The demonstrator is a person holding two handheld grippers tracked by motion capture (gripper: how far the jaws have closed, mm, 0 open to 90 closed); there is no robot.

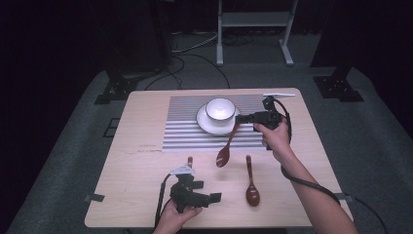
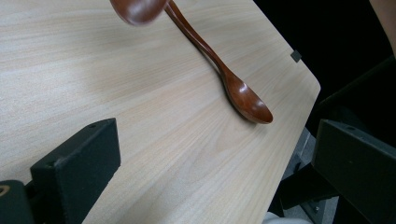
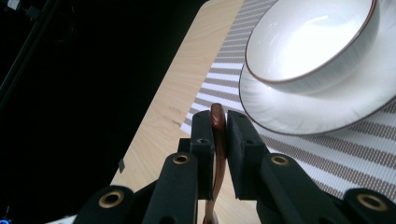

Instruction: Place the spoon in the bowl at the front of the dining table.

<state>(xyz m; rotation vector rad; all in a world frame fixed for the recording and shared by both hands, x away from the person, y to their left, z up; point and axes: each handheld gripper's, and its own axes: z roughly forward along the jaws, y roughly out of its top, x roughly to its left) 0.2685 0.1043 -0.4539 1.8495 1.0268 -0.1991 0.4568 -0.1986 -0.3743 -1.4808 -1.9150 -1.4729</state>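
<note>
Spoon [image 1: 229, 144] pinched by handle in right tool [image 1: 238, 118] — we carry it toward bowl [image 1: 220, 109]; next, lower it in. Left tool [image 1: 213, 197] wide, idle near counter's front edge.

High view: overhead, looked forward across whole table [image 1: 146, 204]. Tool views: close, low; shared the spoon [image 1: 252, 183] [image 2: 243, 95] and bowl [image 1: 220, 109] [image 3: 308, 42] with it.

A dark studio-like lab: black curtains, floor cables [image 1: 195, 48], a metal stand [image 1: 253, 29] behind the table [image 1: 126, 195].

bare wood lies open left of the striped mat [image 1: 185, 127]; bowl [image 1: 220, 109] and plate [image 1: 208, 124] block its middle.
</note>
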